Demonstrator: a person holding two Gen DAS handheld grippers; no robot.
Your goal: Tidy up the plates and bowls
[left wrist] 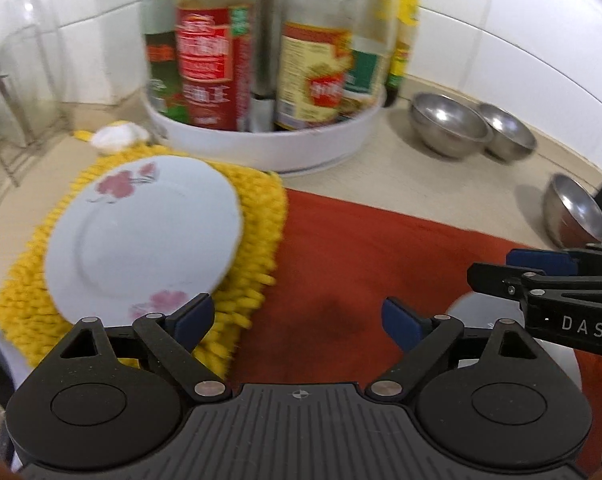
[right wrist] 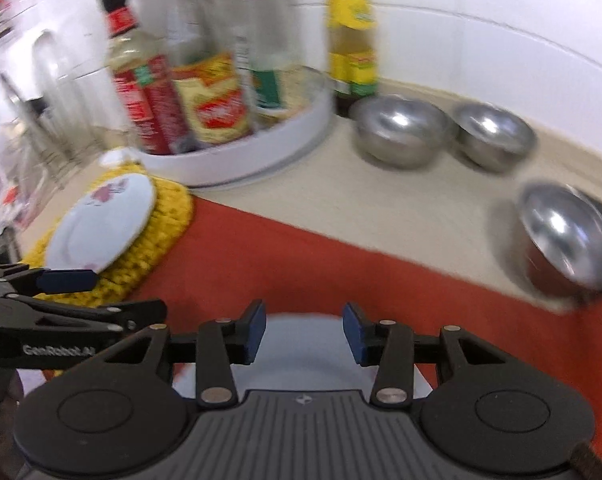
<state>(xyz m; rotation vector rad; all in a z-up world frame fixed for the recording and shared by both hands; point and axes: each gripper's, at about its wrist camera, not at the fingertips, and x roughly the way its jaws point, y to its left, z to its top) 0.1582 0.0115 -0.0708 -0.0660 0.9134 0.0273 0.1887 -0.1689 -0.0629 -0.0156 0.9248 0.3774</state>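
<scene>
A white plate with pink flowers (left wrist: 141, 236) lies on a yellow shaggy mat (left wrist: 257, 216); it also shows in the right wrist view (right wrist: 101, 224). My left gripper (left wrist: 297, 320) is open and empty, just right of that plate's near rim, over a red cloth (left wrist: 361, 248). A second white plate (right wrist: 305, 344) lies on the red cloth (right wrist: 301, 256) under my right gripper (right wrist: 304, 336), which is open with nothing between its pads. Three steel bowls (left wrist: 447, 124) (left wrist: 509, 130) (left wrist: 575, 210) stand at the right; they also show in the right wrist view (right wrist: 401, 128) (right wrist: 493, 134) (right wrist: 565, 232).
A white round tray (left wrist: 269, 136) with several sauce bottles stands at the back against the tiled wall. A wire dish rack with glassware (left wrist: 5, 92) is at the left. The beige counter (right wrist: 381, 200) lies between tray and bowls.
</scene>
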